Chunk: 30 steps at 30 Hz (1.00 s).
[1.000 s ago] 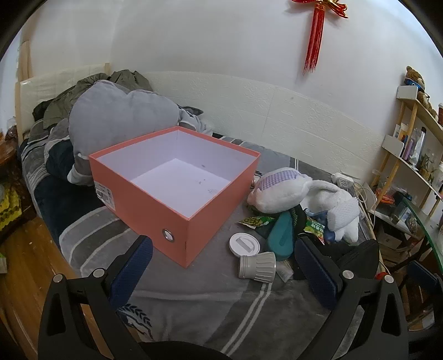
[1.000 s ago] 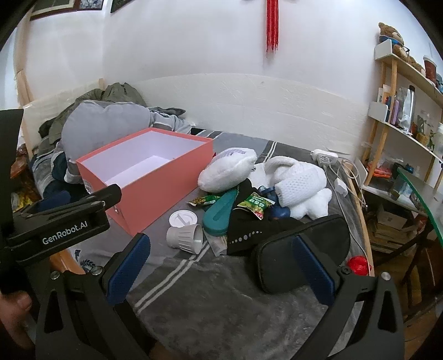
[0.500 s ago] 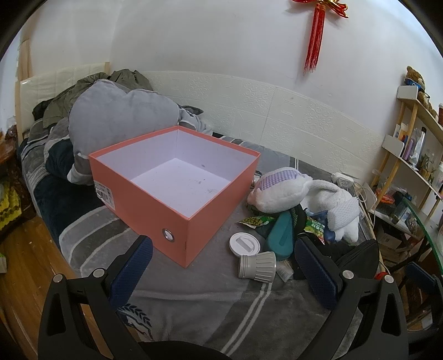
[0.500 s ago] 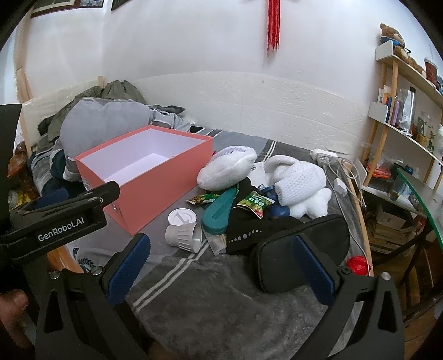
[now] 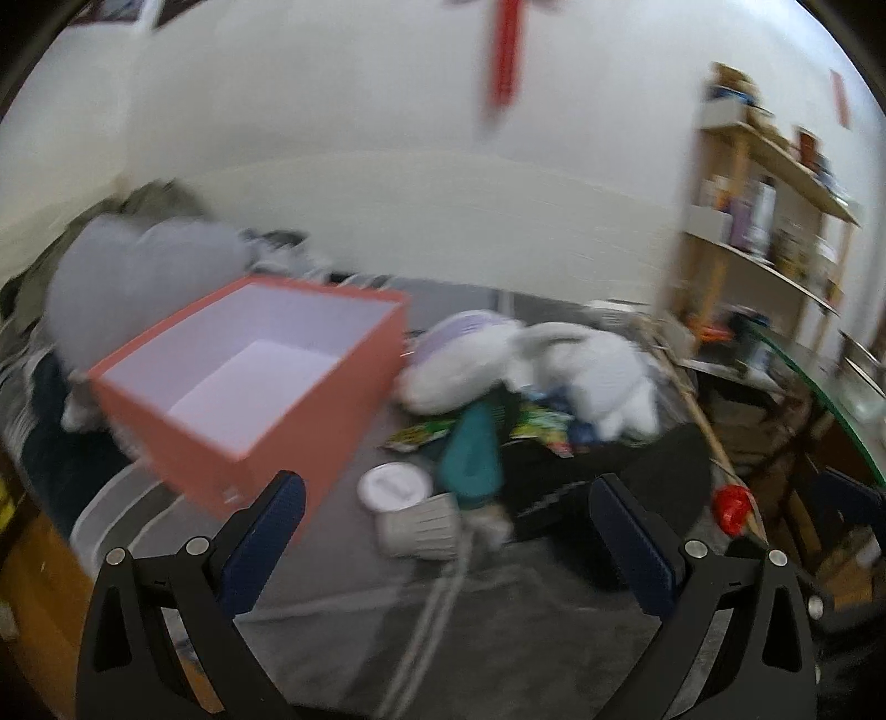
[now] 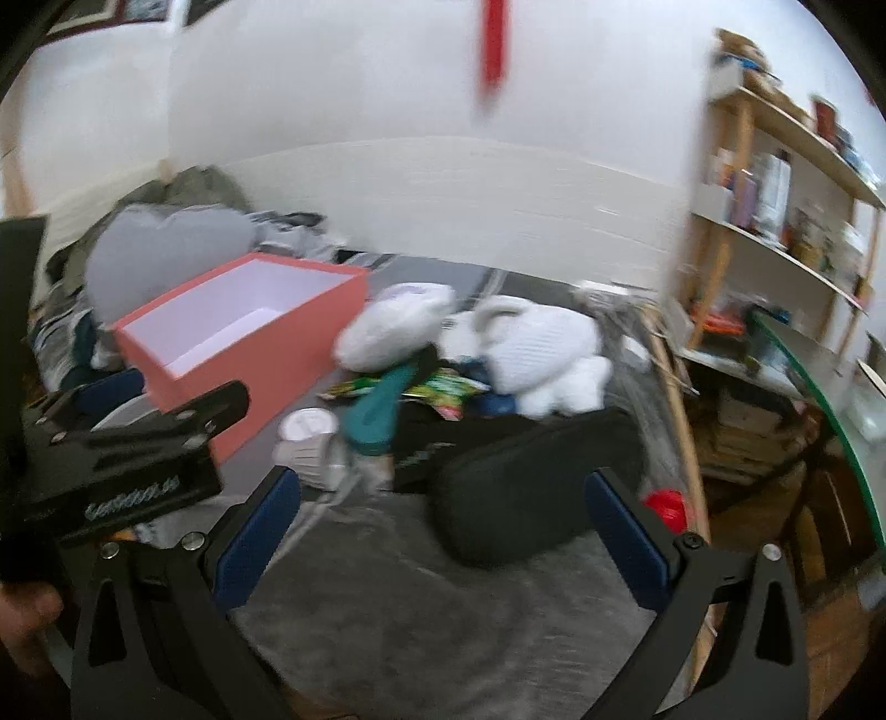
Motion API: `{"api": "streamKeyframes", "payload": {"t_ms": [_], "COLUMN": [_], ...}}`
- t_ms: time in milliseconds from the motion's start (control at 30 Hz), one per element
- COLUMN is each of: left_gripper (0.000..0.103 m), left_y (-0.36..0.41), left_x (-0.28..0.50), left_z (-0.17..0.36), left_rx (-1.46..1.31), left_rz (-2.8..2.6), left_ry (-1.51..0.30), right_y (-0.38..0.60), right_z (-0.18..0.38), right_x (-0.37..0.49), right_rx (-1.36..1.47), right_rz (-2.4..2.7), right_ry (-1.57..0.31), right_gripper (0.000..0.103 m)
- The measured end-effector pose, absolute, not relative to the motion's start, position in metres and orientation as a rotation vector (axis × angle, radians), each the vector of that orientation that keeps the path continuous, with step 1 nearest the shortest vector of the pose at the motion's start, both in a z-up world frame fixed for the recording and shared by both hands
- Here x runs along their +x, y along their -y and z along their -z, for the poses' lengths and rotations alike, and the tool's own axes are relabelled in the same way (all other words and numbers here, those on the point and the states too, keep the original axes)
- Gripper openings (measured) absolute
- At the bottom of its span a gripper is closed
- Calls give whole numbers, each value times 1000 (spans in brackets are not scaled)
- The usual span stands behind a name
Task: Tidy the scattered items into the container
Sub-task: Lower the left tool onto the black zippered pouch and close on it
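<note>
- Both views now blur and swing rightward; box [image 5: 249,382] sits left of centre.
- Left gripper [image 5: 448,531] and right gripper [image 6: 443,526] gape empty.
- Cup [image 5: 421,526] lies sideways just ahead, nearest the left.

A grey heart-shaped cushion [image 6: 166,249] leans at the bed's [image 6: 387,581] far left end. My view catches a wooden shelf [image 6: 786,232] right of the bed and a red tassel [image 6: 494,39] on the wall.

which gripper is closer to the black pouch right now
Right. The right gripper has the black pouch lying between its open fingers, just ahead. The left gripper faces the grey cup, with the pouch off toward its right finger.
</note>
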<state>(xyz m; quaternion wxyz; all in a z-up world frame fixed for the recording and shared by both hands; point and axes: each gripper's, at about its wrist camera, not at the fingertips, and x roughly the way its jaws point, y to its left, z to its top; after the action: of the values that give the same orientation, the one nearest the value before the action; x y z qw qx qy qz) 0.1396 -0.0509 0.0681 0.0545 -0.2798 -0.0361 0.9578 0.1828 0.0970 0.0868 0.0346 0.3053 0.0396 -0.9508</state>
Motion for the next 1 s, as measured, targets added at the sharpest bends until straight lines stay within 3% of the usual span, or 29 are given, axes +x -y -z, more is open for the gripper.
{"api": "streamKeyframes", "payload": {"t_ms": [133,200,367,433,667,1000], "left_gripper": [103,103,103,103,103,103], "left_y": [14,-2,-46,-65,-108,-138], "left_x": [135,129,107,98,70,45], "left_z": [-70,-64,-52,-48,-17,21], "left_rx": [-763,-739,-804,-824,-928,-1102], "left_rz": [-2866,-2833,-2649,-2623,-2480,-2356], "left_ry": [29,5,-99,-153,-322,-398], "right_y": [-134,-149,-165,-174,-200,-205], "right_z": [-86,-88,-82,-80,-86,-89], "right_x": [183,191,187,181,176,178], "right_rx": [975,847,855,890,869,850], "right_rz": [2951,2977,3113,3120,3155,3145], "right_ry": [-15,-1,-352,-396,-369,-339], "right_gripper": [102,102,102,102,103,103]}}
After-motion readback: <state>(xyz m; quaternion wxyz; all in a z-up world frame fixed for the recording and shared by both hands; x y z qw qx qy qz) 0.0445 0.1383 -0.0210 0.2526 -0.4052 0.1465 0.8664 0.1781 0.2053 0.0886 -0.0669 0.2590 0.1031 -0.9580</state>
